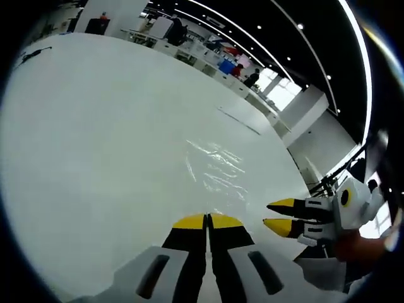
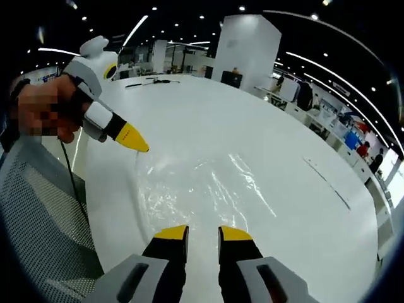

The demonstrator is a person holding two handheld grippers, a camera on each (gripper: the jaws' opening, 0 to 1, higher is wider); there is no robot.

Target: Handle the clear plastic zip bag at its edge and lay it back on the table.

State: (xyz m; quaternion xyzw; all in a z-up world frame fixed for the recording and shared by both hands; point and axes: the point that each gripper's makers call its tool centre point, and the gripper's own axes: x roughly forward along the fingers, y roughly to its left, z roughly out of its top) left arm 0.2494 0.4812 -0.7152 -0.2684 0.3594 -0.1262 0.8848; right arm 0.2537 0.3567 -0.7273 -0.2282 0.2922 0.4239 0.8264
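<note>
The clear plastic zip bag (image 1: 214,167) lies crinkled and glinting on the white table (image 1: 95,139). In the left gripper view my left gripper (image 1: 207,221) has its yellow-tipped jaws pressed together at the bag's near edge. My right gripper (image 1: 278,214) comes in from the right, its tips slightly apart, beside the bag. From the right gripper view the bag (image 2: 202,183) spreads out just ahead of my right gripper (image 2: 202,235), whose jaws stand apart with nothing between them. The left gripper (image 2: 140,146) pinches the bag's far left corner, held low over the table (image 2: 252,126).
A person's grey mesh sleeve (image 2: 38,208) is at the left. A black cable (image 2: 151,82) lies at the table's far end, and a thin dark line (image 2: 325,180) marks its right side. A white pillar (image 2: 249,47) and desks with people stand beyond.
</note>
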